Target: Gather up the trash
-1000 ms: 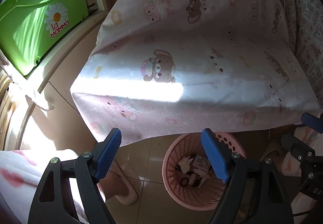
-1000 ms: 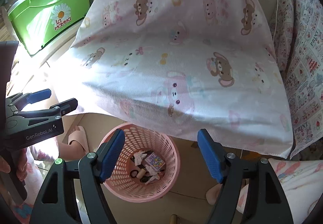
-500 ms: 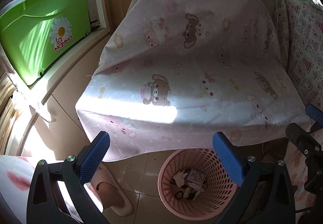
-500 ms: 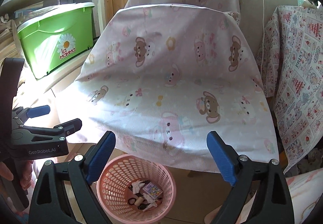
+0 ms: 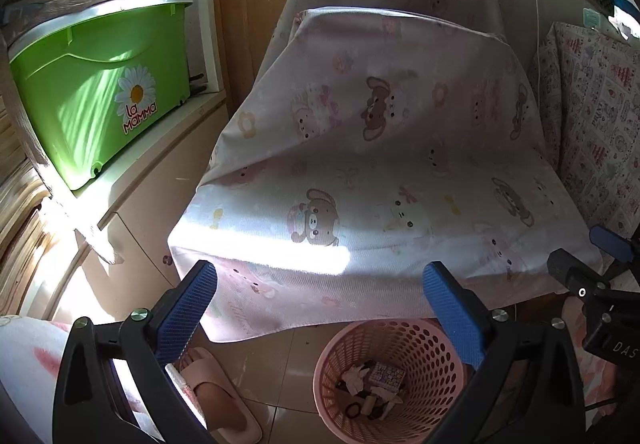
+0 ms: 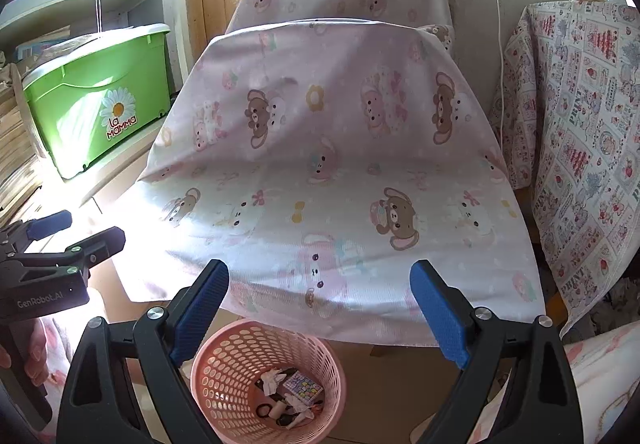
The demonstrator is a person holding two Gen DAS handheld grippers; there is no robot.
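1. On the tiled floor, a pink perforated plastic basket point(image 6: 267, 380) stood below the front edge of a worktop draped in a pale pink cloth with bear prints point(image 6: 328, 180); the cloth's hanging hem overlapped the basket's far rim.
2. Inside the basket lay the collected trash point(image 6: 290, 390): crumpled white paper, a small patterned box and a few darker bits.
3. The left gripper point(image 5: 320, 318) held its blue-padded fingers wide apart with nothing between them.
4. The right gripper point(image 6: 320, 310) likewise had its fingers spread wide and empty, above the basket.
5. A green plastic storage bin with a daisy label point(image 5: 100, 104) sat on a white shelf to the left.
6. A pink slipper point(image 5: 218, 392) rested on the floor left of the basket.
7. A patchwork-print cloth point(image 6: 580, 148) hung at the right.
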